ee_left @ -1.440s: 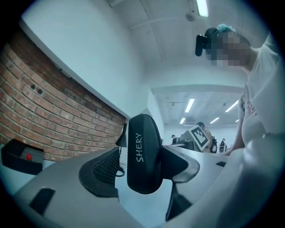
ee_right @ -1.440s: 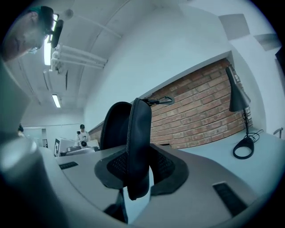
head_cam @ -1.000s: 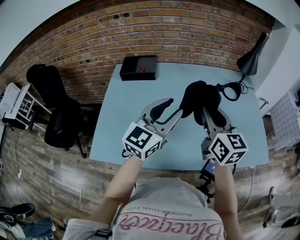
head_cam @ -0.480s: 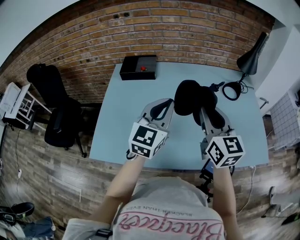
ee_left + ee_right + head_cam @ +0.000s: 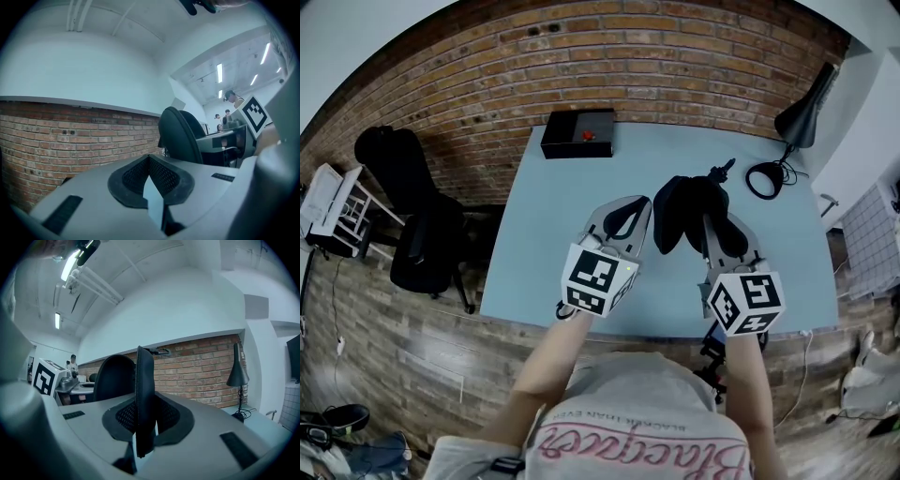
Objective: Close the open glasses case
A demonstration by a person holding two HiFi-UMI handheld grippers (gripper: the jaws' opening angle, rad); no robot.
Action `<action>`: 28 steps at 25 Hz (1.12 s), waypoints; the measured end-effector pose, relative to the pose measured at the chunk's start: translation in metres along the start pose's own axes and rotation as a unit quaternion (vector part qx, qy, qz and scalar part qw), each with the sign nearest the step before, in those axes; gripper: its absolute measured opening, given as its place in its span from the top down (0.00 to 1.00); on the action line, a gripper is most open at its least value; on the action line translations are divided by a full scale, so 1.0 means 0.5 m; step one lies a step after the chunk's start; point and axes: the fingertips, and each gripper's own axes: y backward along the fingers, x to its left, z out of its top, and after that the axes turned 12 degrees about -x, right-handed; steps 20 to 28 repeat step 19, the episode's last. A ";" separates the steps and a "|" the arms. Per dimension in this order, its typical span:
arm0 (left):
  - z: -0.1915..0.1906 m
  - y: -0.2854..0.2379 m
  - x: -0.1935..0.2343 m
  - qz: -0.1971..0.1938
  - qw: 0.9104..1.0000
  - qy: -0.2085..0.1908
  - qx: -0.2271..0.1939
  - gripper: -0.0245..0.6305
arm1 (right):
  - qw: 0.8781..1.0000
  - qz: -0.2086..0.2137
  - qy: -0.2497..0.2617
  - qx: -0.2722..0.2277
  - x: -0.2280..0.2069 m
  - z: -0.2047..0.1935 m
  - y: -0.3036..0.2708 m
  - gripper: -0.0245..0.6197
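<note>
The black glasses case (image 5: 689, 211) is held above the blue table (image 5: 553, 244), its two halves standing close together. My right gripper (image 5: 711, 223) is shut on the edge of one half (image 5: 144, 390), which stands upright between the pads. Its jaws have just been closing on that half. The other half (image 5: 111, 376) bulges to the left in the right gripper view. My left gripper (image 5: 639, 212) is shut and holds nothing. Its tips sit just left of the case (image 5: 180, 136); whether they touch it I cannot tell.
A black box (image 5: 577, 134) with a red button sits at the table's far edge. A black desk lamp (image 5: 802, 117) and a coiled cable (image 5: 764, 178) are at the far right. An office chair (image 5: 417, 244) stands left of the table, before a brick wall.
The left gripper's jaws closed from wide open and moved right, up to the case. The case's two halves have swung closer together. The right gripper stayed in place.
</note>
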 end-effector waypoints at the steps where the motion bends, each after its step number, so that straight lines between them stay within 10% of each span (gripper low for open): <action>1: 0.000 0.001 0.000 0.000 1.000 0.001 0.000 0.95 | 1.000 -0.002 0.000 0.000 0.000 0.000 0.001 0.87; 28: 0.014 0.007 0.005 -0.002 1.000 -0.002 -0.007 0.95 | 1.000 -0.020 0.007 -0.004 0.000 0.011 0.001 0.88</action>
